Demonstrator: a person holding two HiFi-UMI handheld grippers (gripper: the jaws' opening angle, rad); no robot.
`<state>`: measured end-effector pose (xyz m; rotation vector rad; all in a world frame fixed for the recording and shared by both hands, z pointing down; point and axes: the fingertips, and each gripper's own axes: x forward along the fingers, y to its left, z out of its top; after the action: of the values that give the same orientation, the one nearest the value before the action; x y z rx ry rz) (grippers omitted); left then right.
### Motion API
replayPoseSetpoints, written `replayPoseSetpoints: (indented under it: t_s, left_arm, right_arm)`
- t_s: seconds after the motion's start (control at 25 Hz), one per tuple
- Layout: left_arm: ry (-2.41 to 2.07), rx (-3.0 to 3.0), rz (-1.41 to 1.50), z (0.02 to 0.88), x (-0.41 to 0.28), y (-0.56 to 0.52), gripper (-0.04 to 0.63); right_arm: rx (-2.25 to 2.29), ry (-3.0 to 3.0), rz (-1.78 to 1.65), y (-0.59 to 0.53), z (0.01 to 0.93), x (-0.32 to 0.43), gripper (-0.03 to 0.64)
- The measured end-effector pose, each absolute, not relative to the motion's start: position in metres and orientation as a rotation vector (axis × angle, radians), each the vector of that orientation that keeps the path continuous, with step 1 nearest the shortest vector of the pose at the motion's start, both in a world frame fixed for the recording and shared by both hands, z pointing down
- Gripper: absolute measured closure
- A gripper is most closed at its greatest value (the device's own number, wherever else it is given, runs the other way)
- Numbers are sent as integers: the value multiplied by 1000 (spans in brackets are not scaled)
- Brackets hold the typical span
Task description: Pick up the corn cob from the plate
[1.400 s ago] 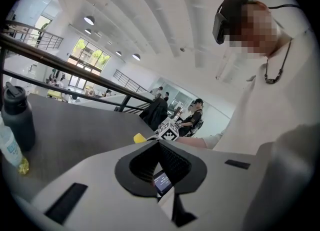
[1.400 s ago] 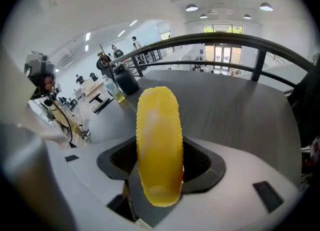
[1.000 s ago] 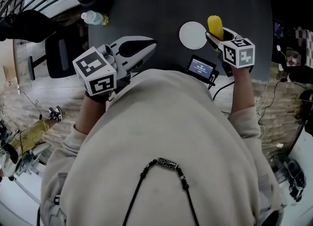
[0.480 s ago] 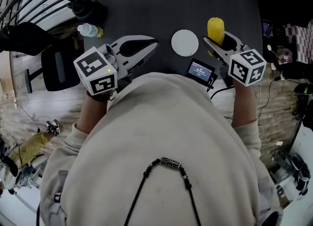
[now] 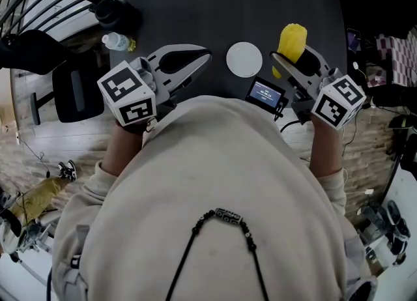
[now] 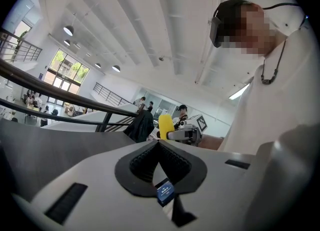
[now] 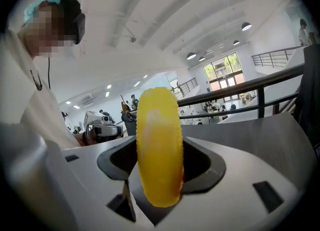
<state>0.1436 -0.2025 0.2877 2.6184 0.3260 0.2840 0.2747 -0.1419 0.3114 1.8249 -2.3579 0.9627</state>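
Note:
The yellow corn cob (image 5: 291,42) is clamped between the jaws of my right gripper (image 5: 293,57), held up in the air to the right of the empty white plate (image 5: 244,59). In the right gripper view the corn cob (image 7: 159,150) stands upright and fills the gap between the jaws of that gripper (image 7: 159,162). My left gripper (image 5: 203,57) hovers left of the plate, shut with nothing in it; in the left gripper view its tips (image 6: 159,142) meet. That view also catches the corn cob (image 6: 165,125) far off.
The plate lies on a dark table (image 5: 215,6). A small device with a lit screen (image 5: 266,92) sits at the table's near edge. A water bottle (image 5: 117,42) and a black object (image 5: 116,10) stand at the table's left edge, with a black chair (image 5: 71,88) beside it.
My right gripper has carried the corn cob right and away from the plate, and the cob now tilts more. The left gripper has stayed where it was, shut.

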Motion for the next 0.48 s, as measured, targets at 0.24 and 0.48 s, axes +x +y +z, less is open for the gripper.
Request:
replayPoseSetpoints:
  t_s: [0.24,0.48]
  left_arm:
    - [298,2612,293,290,140,-203,595]
    - [276,2614,294,291,134,-200,595]
  right_arm:
    - [1796,-2412,944,-150,306,272,353]
    - [1762,-2444,938,-153,304,266,353]
